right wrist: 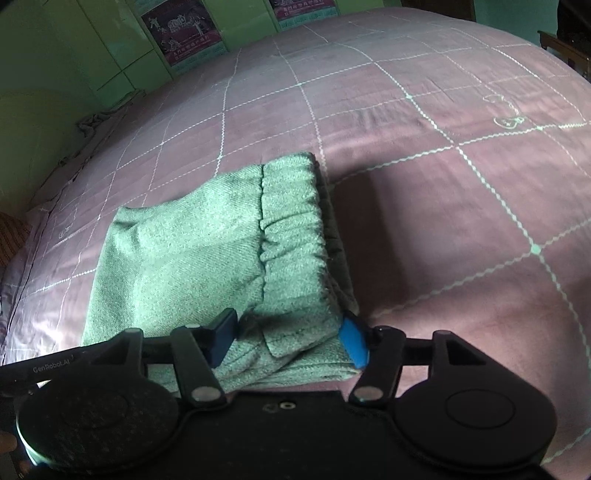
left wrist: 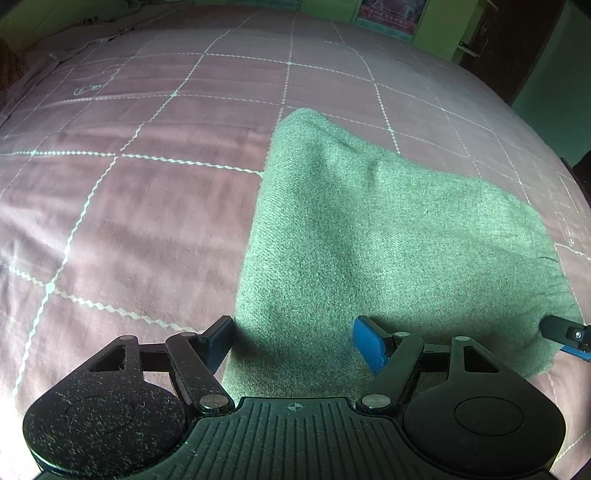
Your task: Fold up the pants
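Observation:
Green knit pants (left wrist: 369, 236) lie folded into a thick flat bundle on the bed. In the right wrist view the pants (right wrist: 207, 251) show their elastic waistband (right wrist: 291, 221) on the right side. My left gripper (left wrist: 295, 343) is open, its blue pads spread over the bundle's near left edge, holding nothing. My right gripper (right wrist: 291, 339) is open over the near right corner of the bundle, by the waistband. The tip of the right gripper shows in the left wrist view (left wrist: 569, 336) at the bundle's right edge.
The bed is covered by a mauve sheet (left wrist: 147, 206) with a white grid pattern. Green cupboard doors with posters (right wrist: 184, 33) stand beyond the bed. A dark wooden door (left wrist: 509, 44) is at the far right.

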Available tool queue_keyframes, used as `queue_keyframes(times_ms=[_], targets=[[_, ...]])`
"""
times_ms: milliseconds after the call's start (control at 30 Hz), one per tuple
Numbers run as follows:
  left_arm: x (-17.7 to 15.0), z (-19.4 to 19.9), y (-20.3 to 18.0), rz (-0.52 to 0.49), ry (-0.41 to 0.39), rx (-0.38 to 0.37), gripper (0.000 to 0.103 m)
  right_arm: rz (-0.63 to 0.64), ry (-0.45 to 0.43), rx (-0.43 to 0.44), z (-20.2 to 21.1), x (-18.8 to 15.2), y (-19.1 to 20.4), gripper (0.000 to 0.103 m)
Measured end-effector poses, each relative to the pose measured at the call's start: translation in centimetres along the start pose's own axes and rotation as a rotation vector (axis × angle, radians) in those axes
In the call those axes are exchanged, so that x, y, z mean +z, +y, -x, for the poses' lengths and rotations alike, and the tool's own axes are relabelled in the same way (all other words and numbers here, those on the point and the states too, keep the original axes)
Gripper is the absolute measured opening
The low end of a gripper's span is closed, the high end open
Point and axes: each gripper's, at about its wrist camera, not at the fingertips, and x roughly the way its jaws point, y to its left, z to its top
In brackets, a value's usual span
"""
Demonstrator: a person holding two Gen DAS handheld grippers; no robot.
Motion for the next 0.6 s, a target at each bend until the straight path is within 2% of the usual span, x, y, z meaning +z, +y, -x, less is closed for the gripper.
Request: queue_keyframes(times_ms=[100, 200, 267, 333, 367, 400, 433, 600], targets=[[-0.2, 0.0, -0.2, -0.015, -0.009, 0.003, 0.071, 0.025, -0.019, 0.006, 0.6, -0.2, 0.2, 0.053], [-0.3, -0.1, -0.2, -0.018, -0.013, 0.005, 0.074, 0.115, -0.063, 0.028, 2.0, -0.2, 1.2, 0.052], [-0.2, -0.2, -0.1, -0.014, -0.010, 0.005, 0.077, 0.166, -0.022, -0.025, 0.8, -0.2, 1.0, 0.054], [-0.2, -0.3, 0.1, -0.013, -0.011, 0.001, 0.077, 0.129, 0.003, -0.013, 0.1, -0.2, 0.2, 0.059], [-0.2, -0.3, 0.2, -0.015, -0.010, -0.001, 0.077, 0.118, 0.002, -0.006, 0.2, -0.1, 0.1, 0.063], [-0.1, -0.3, 0.2, -0.016, -0.008, -0.002, 0.078, 0.101, -0.006, -0.006, 0.3, 0.0, -0.1, 0.072], [0.0, -0.3, 0.2, -0.017, -0.005, -0.003, 0.078, 0.077, -0.015, 0.001, 0.6, 0.2, -0.3, 0.075], [0.3, -0.5, 0.4, -0.003, 0.008, -0.016, 0.078, -0.013, 0.021, 0.045, 0.1, 1.2, -1.8, 0.073]])
